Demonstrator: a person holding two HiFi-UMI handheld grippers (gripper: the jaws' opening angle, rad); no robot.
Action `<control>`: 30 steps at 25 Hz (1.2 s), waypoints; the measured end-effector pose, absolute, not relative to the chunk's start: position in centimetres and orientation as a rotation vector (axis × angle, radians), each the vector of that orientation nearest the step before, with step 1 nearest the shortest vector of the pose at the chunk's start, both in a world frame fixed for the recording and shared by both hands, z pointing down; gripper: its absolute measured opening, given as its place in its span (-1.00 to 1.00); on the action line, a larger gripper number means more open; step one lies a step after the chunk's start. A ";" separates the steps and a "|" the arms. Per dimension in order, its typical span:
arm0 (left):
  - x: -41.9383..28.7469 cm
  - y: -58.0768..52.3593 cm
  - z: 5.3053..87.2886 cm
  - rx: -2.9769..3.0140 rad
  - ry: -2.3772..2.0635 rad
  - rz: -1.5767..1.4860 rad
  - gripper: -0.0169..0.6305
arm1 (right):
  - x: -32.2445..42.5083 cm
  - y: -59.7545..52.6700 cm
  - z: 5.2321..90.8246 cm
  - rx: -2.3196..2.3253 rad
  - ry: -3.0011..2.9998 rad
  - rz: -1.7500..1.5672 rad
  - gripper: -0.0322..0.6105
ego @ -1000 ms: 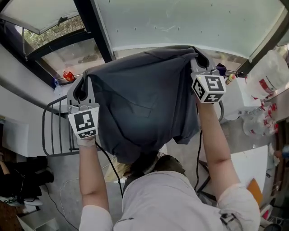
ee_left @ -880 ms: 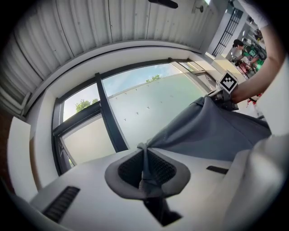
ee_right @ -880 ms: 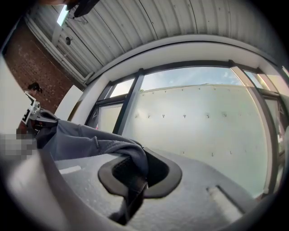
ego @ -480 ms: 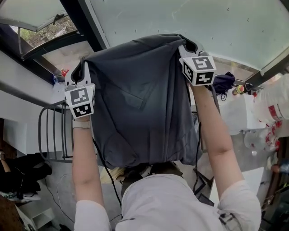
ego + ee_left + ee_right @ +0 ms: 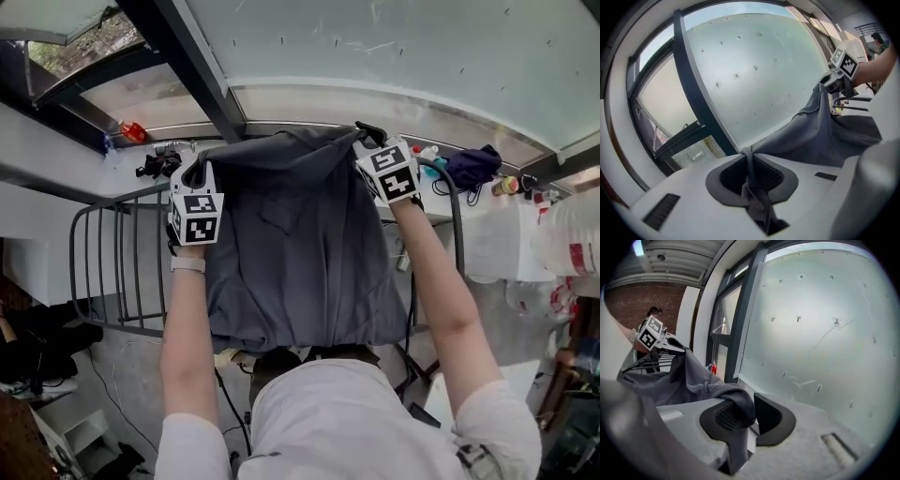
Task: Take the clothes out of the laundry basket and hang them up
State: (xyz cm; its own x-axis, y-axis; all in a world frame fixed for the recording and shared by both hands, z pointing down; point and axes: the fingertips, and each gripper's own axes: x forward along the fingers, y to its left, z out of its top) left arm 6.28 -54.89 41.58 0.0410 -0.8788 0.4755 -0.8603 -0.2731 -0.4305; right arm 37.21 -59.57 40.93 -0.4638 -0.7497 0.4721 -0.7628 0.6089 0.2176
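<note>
Jaws of the left gripper [image 5: 192,171] clamp one top corner of the dark grey shirt [image 5: 300,253], which hangs spread above the drying rack [image 5: 103,272] by the window, while the right gripper [image 5: 371,142] has just been opening its jaws, the other corner draped loosely between them.

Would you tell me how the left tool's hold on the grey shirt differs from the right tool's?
The left tool is clamped on a thin pinch of the grey shirt; the right tool has just been opening its jaws, a bunched fold draped over one. In the head view the left tool sits lower than the right. Both carry the shirt's top edge.
</note>
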 end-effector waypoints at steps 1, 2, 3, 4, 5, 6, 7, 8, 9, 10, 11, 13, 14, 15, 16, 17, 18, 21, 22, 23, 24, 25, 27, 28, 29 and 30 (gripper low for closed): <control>6.5 -54.7 42.5 -2.253 1.869 -1.088 -0.85 | 37.0 -59.4 42.1 1.158 -2.288 0.040 -0.72; 6.8 -54.5 43.3 -2.259 1.862 -1.109 -0.83 | 36.8 -59.1 43.2 1.121 -2.266 0.059 -0.60; 6.9 -54.2 44.0 -2.266 1.857 -1.127 -0.78 | 36.7 -58.9 44.4 1.082 -2.242 0.088 -0.41; 7.0 -54.0 44.6 -2.276 1.853 -1.141 -0.71 | 36.7 -58.6 45.6 1.048 -2.221 0.120 -0.15; 7.0 -53.7 45.1 -2.289 1.852 -1.152 -0.61 | 36.7 -58.2 46.5 1.022 -2.205 0.153 -0.05; 7.0 -53.4 45.6 -2.303 1.851 -1.159 -0.49 | 36.8 -57.8 47.3 1.003 -2.194 0.182 -0.01; 7.0 -53.0 45.9 -2.318 1.850 -1.167 -0.40 | 36.9 -57.3 47.9 0.991 -2.185 0.208 0.04; 7.0 -52.5 46.1 -2.333 1.848 -1.172 -0.33 | 37.0 -56.8 48.3 0.987 -2.179 0.228 0.06; 7.0 -52.0 46.2 -2.347 1.845 -1.175 -0.28 | 37.1 -56.3 48.4 0.993 -2.179 0.242 0.07; 6.9 -51.4 46.3 -2.359 1.843 -1.175 -0.23 | 37.2 -55.8 48.3 1.007 -2.182 0.252 0.07; 6.6 -50.6 46.3 -2.372 1.846 -1.173 -0.19 | 37.2 -55.4 48.0 1.028 -2.187 0.260 0.07; 6.1 -48.8 46.1 -2.405 1.865 -1.149 -0.15 | 37.3 -54.3 47.3 1.083 -2.197 0.279 0.07; 5.8 -47.8 46.0 -2.420 1.875 -1.133 -0.15 | 37.3 -53.6 47.1 1.111 -2.198 0.291 0.07; 5.4 -46.7 45.9 -2.431 1.882 -1.119 -0.14 | 37.3 -52.8 47.0 1.129 -2.194 0.302 0.07; 4.9 -45.5 45.9 -2.436 1.890 -1.108 -0.14 | 37.2 -51.8 47.0 1.137 -2.191 0.312 0.07; 4.4 -44.4 45.8 -2.437 1.900 -1.094 -0.14 | 36.8 -50.9 46.9 1.137 -2.194 0.319 0.07; 3.7 -43.2 45.6 -2.437 1.916 -1.077 -0.14 | 36.1 -49.9 46.8 1.131 -2.209 0.323 0.07; 1.0 -39.2 45.3 -2.433 1.995 -1.011 -0.14 | 32.8 -46.9 45.5 1.107 -2.292 0.298 0.07; 0.0 -37.7 45.3 -2.427 2.030 -0.991 -0.14 | 31.4 -45.9 45.0 1.092 -2.322 0.284 0.07; -1.2 -36.1 45.3 -2.417 2.071 -0.971 -0.14 | 29.8 -44.9 44.6 1.069 -2.354 0.273 0.07; -2.4 -34.4 45.4 -2.405 2.118 -0.947 -0.14 | 28.0 -43.9 44.2 1.035 -2.389 0.263 0.07; -3.7 -32.6 45.4 -2.391 2.168 -0.917 -0.14 | 26.1 -42.8 44.0 0.994 -2.422 0.252 0.07; -6.3 -29.0 45.3 -2.365 2.265 -0.847 -0.14 | 21.9 -40.3 43.4 0.908 -2.482 0.221 0.07; -7.6 -27.2 45.2 -2.355 2.311 -0.807 -0.14 | 19.8 -38.9 43.1 0.865 -2.509 0.206 0.07; -8.8 -25.3 45.2 -2.350 2.358 -0.757 -0.14 | 17.7 -37.3 42.8 0.819 -2.537 0.194 0.07; -10.0 -23.4 45.2 -2.348 2.406 -0.697 -0.14 | 15.6 -35.6 42.6 0.769 -2.564 0.185 0.07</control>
State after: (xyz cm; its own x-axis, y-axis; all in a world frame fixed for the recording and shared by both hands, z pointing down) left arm -9.99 -23.42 45.18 -0.0423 -0.8799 0.4733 -0.9967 0.0040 -0.0816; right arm 15.59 -35.60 42.57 -0.7410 -0.4887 0.4606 -0.5498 0.8353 0.0018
